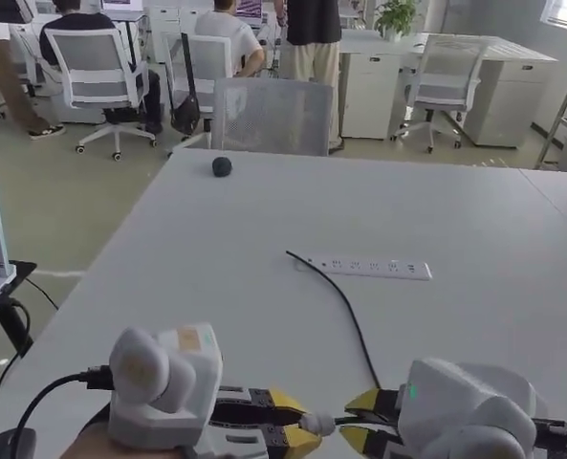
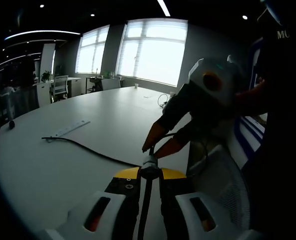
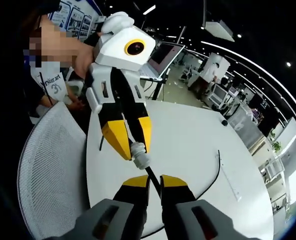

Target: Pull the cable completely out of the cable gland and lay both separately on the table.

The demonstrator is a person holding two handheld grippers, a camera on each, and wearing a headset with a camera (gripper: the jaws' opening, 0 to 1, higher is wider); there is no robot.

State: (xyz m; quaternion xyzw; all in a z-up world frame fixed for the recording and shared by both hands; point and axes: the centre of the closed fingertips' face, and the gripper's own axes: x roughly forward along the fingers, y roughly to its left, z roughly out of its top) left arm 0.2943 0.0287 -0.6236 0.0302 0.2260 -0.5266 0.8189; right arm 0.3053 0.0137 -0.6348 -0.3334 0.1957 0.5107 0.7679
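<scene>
Low over the table's near edge (image 1: 264,316), the two grippers face each other tip to tip. My left gripper (image 1: 310,423) is shut on the small white cable gland (image 1: 316,423), which sits at its yellow tips (image 2: 148,174) in the left gripper view. My right gripper (image 1: 352,421) is shut on the thin black cable (image 1: 345,306) just beside the gland. In the right gripper view the cable (image 3: 152,177) runs from the gland (image 3: 139,156) straight down between the right gripper's (image 3: 154,181) jaws. The cable's free length curves away across the table (image 2: 88,149).
A white power strip (image 1: 369,269) lies mid-table near the cable's far end. A small black ball (image 1: 222,166) rests near the far edge. A grey mesh chair (image 1: 272,115) stands behind the table, with people and office chairs beyond.
</scene>
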